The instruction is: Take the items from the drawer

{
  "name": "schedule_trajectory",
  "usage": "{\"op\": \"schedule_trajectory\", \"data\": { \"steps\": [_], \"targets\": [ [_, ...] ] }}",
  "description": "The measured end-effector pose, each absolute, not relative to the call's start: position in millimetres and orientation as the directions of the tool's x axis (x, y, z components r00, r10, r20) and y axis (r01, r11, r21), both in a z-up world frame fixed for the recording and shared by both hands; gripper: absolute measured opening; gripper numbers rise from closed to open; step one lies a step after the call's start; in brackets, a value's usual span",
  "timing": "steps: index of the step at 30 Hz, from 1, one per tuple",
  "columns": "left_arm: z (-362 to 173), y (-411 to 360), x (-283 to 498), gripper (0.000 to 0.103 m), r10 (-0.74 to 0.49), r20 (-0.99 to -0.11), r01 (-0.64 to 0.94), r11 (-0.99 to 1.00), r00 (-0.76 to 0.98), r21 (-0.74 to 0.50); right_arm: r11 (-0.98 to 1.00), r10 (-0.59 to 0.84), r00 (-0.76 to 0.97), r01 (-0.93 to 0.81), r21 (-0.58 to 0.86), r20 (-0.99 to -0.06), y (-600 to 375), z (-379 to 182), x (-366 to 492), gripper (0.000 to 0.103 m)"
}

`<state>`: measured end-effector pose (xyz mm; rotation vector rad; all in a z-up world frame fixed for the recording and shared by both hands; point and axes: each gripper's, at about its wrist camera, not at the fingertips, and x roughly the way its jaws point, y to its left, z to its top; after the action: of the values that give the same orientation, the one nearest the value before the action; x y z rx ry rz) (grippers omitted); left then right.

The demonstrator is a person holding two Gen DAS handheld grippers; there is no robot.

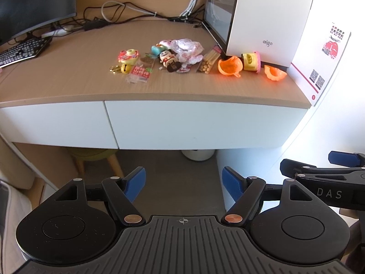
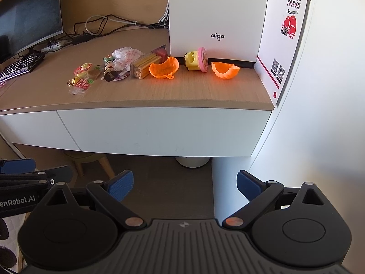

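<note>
Your left gripper (image 1: 183,182) hangs low in front of the desk (image 1: 68,77), fingers spread wide with nothing between them, pointed at the white drawer (image 1: 194,123) under the desktop. Your right gripper (image 2: 184,183) sits just beside it, equally spread and empty, and you can see its side at the right edge of the left view (image 1: 324,178). Both are well apart from the drawer front, which is closed flush with its neighbour (image 1: 52,125) on the left.

On the desktop above the drawer you have a row of small items. From the left: a yellow-and-pink toy (image 1: 129,56), a gold bell (image 1: 124,69), a clear snack packet (image 1: 140,73), a little figurine (image 1: 167,60) lying down, a crumpled wrapper (image 1: 188,48), and a pack of sticks (image 1: 208,60). To the right of these lie an orange shell half (image 2: 163,67), a yellow-and-pink cup toy (image 2: 196,59) tipped on its side, and a second orange half (image 2: 224,69). The cup toy rests against the base of the white PC case (image 2: 216,16).

A card (image 2: 282,45) with QR codes leans at the desk's right end. A monitor (image 1: 34,4) and keyboard (image 1: 22,50) sit at the far left, with cables (image 1: 127,16) along the back. Under the desk you can see a stool (image 1: 95,159).
</note>
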<state>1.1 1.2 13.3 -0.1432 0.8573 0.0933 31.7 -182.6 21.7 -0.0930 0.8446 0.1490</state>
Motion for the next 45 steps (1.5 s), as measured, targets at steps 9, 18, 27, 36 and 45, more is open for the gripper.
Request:
{"op": "schedule_trajectory", "data": {
  "steps": [9,18,27,36,45],
  "targets": [
    [12.8,-1.4,-4.2,0.079,0.013,-0.76,-0.126,0.988,0.65,-0.092,0.987,0.089,0.654,-0.162,-0.024,-0.751,-185.8,21.4,24.9,0.098],
    [13.3,-3.7,-5.9,0.079,0.013,-0.757,-0.126,0.988,0.653,-0.091,0.988,0.086,0.657,-0.155,-0.023,-0.749,-190.1,22.0,20.5,0.098],
    [14.1,-3.9,-6.1,0.079,0.011,-0.756,-0.124,0.988,0.654,-0.093,0.988,0.086,0.658,-0.155,-0.023,-0.748,-190.1,22.2,20.9,0.098],
    [15.9,-4.1,-4.5,0.079,0.007,-0.756,-0.116,0.989,0.655,-0.091,0.987,0.09,0.659,-0.158,-0.021,-0.747,-189.9,22.8,21.2,0.098],
    [16.0,-5.3,-4.6,0.079,0.009,-0.756,-0.118,0.989,0.655,-0.091,0.987,0.09,0.658,-0.159,-0.02,-0.748,-190.2,22.5,21.3,0.098]
  ]
}}
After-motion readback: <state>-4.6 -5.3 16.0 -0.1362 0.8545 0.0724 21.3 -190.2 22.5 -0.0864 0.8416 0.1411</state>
